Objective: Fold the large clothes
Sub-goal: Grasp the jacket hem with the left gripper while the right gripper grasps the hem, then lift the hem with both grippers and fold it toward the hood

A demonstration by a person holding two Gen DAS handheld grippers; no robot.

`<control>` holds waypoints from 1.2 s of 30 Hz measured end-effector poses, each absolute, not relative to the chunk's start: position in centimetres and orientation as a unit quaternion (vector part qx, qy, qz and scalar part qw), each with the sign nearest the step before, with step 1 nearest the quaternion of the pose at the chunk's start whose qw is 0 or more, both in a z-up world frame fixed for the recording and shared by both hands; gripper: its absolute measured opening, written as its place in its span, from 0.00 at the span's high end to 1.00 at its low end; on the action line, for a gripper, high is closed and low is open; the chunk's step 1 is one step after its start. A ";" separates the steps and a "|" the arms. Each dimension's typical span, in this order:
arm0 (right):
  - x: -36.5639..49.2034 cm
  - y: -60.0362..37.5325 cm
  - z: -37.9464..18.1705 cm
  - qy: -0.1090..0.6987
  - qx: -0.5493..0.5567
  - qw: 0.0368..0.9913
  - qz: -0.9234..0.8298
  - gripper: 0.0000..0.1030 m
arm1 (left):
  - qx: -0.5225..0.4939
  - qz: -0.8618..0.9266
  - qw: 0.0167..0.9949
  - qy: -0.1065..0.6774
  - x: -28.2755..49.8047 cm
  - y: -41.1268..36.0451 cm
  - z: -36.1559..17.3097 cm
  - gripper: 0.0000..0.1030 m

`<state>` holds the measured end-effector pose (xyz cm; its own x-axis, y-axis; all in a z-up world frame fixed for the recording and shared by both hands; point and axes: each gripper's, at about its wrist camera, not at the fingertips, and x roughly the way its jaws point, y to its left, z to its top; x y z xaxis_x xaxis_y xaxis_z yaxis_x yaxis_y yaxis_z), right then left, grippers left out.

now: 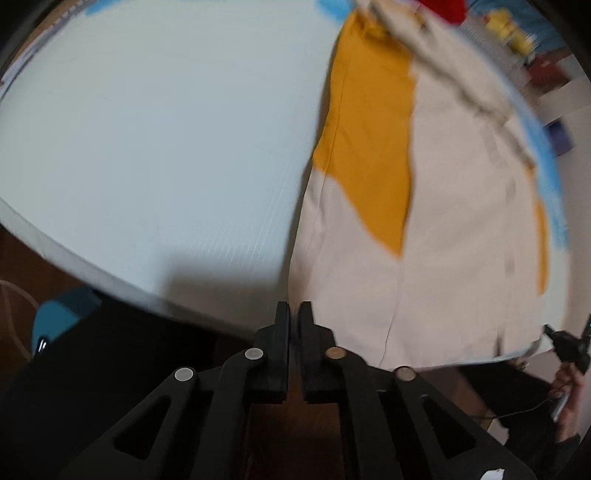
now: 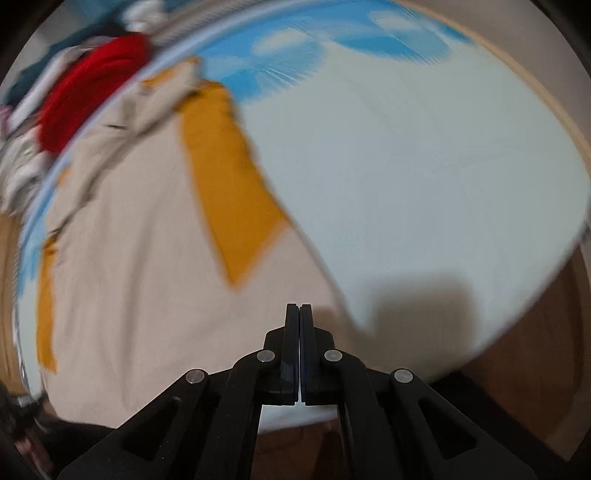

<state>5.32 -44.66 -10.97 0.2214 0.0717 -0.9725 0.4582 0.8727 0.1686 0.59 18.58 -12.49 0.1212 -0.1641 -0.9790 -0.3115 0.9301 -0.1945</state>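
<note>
Left wrist view, left to right: pale worktop (image 1: 155, 147), bare surface with blue patches at its far edge. Left hand-held gripper (image 1: 294, 314), fingers nearly together with a thin gap, at the near worktop edge by the garment's hem; whether it pinches cloth cannot be told. Cream garment (image 1: 454, 229) with mustard-yellow panels, spread flat on the right part of the worktop. Red cloth (image 1: 443, 7) beyond the far edge, blurred.

Right wrist view, left to right: red cloth (image 2: 85, 103) among a blurred heap off the worktop. Cream garment (image 2: 140, 266) lying flat on the left. Right hand-held gripper (image 2: 299, 317), fingers pressed together, nothing seen between them, over the garment's near edge. Worktop (image 2: 424, 166) on the right.
</note>
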 end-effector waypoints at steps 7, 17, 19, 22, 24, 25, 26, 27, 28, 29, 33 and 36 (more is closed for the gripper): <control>6.5 -44.4 -8.5 0.536 0.228 0.808 -0.091 0.61 | -0.215 0.065 0.770 0.597 2.1 19.8 -10.1 0.57; 9.3 -42.6 -13.9 0.618 0.165 0.763 -0.094 0.45 | -0.220 0.070 0.750 0.620 5.8 18.9 -12.9 0.57; 9.6 -42.3 -13.8 0.618 0.156 0.764 -0.099 0.46 | -0.212 0.070 0.749 0.624 6.2 18.5 -13.4 0.57; 9.6 -41.8 -13.7 0.618 0.141 0.766 -0.103 0.70 | -0.191 0.075 0.752 0.626 6.5 17.7 -14.0 0.58; 9.7 -41.2 -13.4 0.617 0.132 0.771 -0.087 0.87 | -0.174 0.077 0.760 0.622 6.7 17.0 -14.0 0.62; 9.8 -40.7 -13.2 0.616 0.123 0.775 -0.076 0.91 | -0.163 0.074 0.763 0.621 6.7 16.5 -14.0 0.66; 9.7 -40.1 -13.0 0.615 0.109 0.778 -0.070 0.92 | -0.151 0.068 0.765 0.622 6.7 15.9 -14.0 0.77; 9.7 -39.6 -12.9 0.613 0.099 0.781 -0.066 0.93 | -0.138 0.061 0.767 0.623 6.7 15.5 -14.0 0.88; 9.6 -39.3 -12.6 0.609 0.096 0.785 -0.061 0.94 | -0.129 0.057 0.769 0.623 6.8 15.2 -14.0 0.92; 9.5 -39.1 -12.3 0.603 0.098 0.790 -0.059 0.95 | -0.123 0.054 0.772 0.621 6.8 14.9 -13.8 0.94; 8.9 -38.9 -9.7 0.571 0.115 0.811 -0.054 0.96 | -0.127 0.048 0.787 0.602 6.3 15.0 -11.8 0.97; 8.1 -39.2 -6.3 0.543 0.132 0.828 -0.041 0.97 | -0.126 0.027 0.806 0.578 5.7 14.8 -8.8 0.98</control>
<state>8.08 -39.20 -6.34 0.4066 0.0758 -0.9104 0.2111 0.9618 0.1744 5.71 14.84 -8.84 0.3309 -0.1024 -0.9381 -0.1884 0.9669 -0.1720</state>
